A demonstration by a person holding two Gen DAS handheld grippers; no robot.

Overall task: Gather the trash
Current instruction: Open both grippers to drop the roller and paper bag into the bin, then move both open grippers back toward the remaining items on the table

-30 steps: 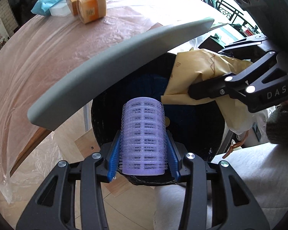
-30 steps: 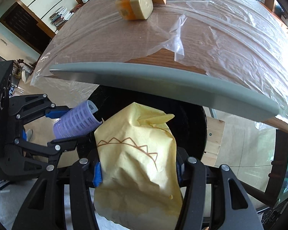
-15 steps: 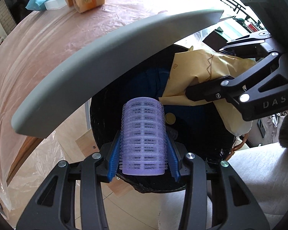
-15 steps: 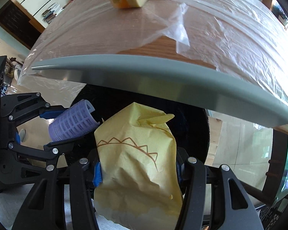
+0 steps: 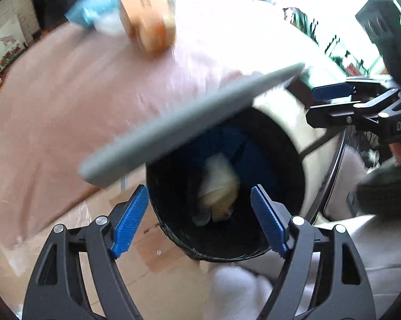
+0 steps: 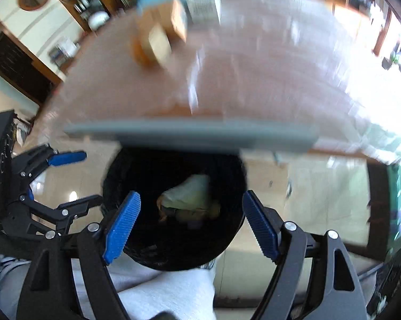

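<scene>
Both pieces of trash seem to be in already: a crumpled yellowish paper bag lies at the bottom of the black bin, which stands on the floor under the table edge; whether anything else lies beside the bag is too blurred to tell. The left gripper hangs over the bin mouth, its jaws opening with nothing between the blue fingers; the right gripper does the same, jaws opening and empty. What looks left, by my judgement, is the cluster on the table: an orange container, a cardboard box and a blue packet, if they count as trash.

The left wrist view shows a blue lining inside the bin and the right gripper's fingers from the side; the right wrist view shows the white label on the box, the left gripper's spread fingers, and shelving behind the table.
</scene>
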